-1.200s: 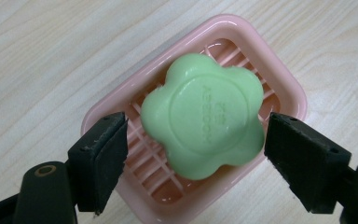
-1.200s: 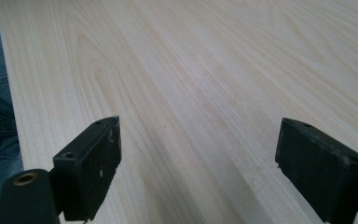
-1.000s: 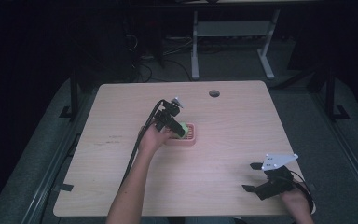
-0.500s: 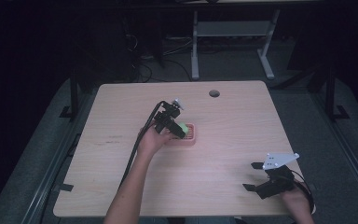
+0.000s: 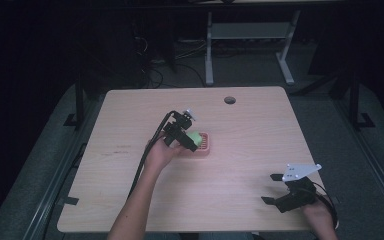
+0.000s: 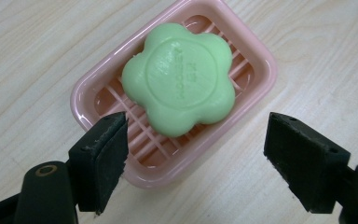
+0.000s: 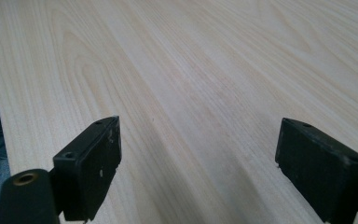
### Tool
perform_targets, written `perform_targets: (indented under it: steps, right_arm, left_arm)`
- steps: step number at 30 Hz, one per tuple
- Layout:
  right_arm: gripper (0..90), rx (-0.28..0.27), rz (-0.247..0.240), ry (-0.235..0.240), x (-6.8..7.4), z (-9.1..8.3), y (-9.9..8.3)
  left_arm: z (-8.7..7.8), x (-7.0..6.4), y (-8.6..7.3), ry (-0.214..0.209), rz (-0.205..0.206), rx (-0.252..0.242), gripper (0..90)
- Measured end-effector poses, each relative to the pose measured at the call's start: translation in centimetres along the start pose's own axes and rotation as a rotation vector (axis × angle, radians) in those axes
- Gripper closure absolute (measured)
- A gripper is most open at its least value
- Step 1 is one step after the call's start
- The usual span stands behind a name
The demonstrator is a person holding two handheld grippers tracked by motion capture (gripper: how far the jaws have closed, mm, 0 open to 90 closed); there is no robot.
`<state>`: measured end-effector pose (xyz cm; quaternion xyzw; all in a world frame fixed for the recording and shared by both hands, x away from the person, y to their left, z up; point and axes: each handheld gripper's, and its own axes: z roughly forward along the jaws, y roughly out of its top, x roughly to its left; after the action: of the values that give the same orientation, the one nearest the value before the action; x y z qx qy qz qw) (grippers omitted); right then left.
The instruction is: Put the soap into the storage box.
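Lying flat in a pink soap dish (image 6: 256, 70), a green flower-shaped bar of soap (image 6: 182, 79) is seen with embossed lettering on its upper face, too small to be read with certainty. The soap is rested on the slatted floor of the dish, towards the end farther from the left gripper (image 6: 196, 163), and part of the ribbed floor is left bare on the nearer side. The left gripper is held over the dish with its jaws spread wide; the near end of the dish is framed between them, and neither pad is seen to touch the soap or the rim. In the high view the dish (image 5: 206, 145) is found near the middle of the wooden table (image 5: 260, 130), with the left gripper (image 5: 182, 132) just beside it on its left and the green soap (image 5: 195, 136) partly covered by the black gripper body. The right gripper (image 5: 272, 192) is held low over the front right corner of the table, well apart from the dish. Its jaws are likewise spread wide, with bare wood grain seen between them in the right gripper view (image 7: 198, 158).
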<state>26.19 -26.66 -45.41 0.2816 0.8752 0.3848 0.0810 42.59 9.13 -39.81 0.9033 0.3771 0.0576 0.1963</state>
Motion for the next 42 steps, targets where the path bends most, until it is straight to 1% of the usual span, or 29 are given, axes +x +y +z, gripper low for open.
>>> perform_targets:
  steps: [2, 3, 7, 9, 11, 16, 17, 19, 26, 27, 34, 40, 42]
  right_arm:
    - [13.8, -0.003, -0.001, -0.003, -0.1, 0.0, -0.1]
    - [13.8, -0.001, 0.003, -0.005, -0.1, -0.1, -0.1]
    - [13.7, -0.001, 0.005, -0.008, -0.2, -0.1, -0.1]
    - [13.8, -0.001, 0.005, -0.01, -0.2, -0.1, -0.1]
    - [13.8, 0.003, 0.004, -0.012, -0.2, -0.1, -0.1]
    - [13.8, 0.003, 0.007, -0.016, -0.3, -0.1, -0.1]
    - [13.8, 0.003, 0.008, -0.015, -0.3, -0.1, -0.1]
    - [13.8, 0.005, 0.006, -0.016, -0.3, -0.1, -0.1]
    - [13.8, 0.01, 0.005, -0.021, -0.3, 0.0, -0.1]
    - [13.8, 0.011, 0.005, -0.022, -0.3, 0.0, -0.1]
    - [13.8, 0.012, 0.005, -0.023, -0.3, 0.0, -0.1]
    - [13.8, 0.02, 0.004, -0.022, -0.2, 0.1, -0.1]
    - [13.8, 0.02, -0.003, -0.023, -0.2, 0.1, 0.0]
  left_arm:
    - [-0.2, -0.1, -0.2, -0.002, 0.004, -0.01, 21.7]
    - [-0.3, -0.2, -0.3, -0.003, -0.003, -0.019, 21.7]
    - [-0.7, -0.3, -0.8, -0.006, 0.008, -0.022, 21.8]
    - [-0.9, -0.4, -1.1, -0.014, 0.001, -0.026, 21.8]
    - [-1.1, -0.4, -1.4, -0.012, 0.009, -0.027, 21.7]
    - [-1.6, -0.3, -2.3, -0.012, 0.008, -0.041, 21.7]
    - [-1.8, -0.3, -2.5, -0.014, 0.007, -0.036, 21.7]
    - [-2.0, -0.2, -2.8, -0.012, 0.001, -0.042, 21.7]
    - [-2.4, 0.1, -4.1, -0.02, 0.0, -0.041, 21.6]
    - [-2.4, 0.0, -4.3, -0.023, -0.009, -0.043, 21.6]
    - [-2.7, -0.1, -5.7, -0.021, -0.001, -0.046, 21.5]
    - [-3.0, -0.1, -6.6, -0.022, -0.003, -0.051, 21.4]
    - [-3.2, -0.1, -6.9, -0.021, -0.007, -0.052, 21.4]
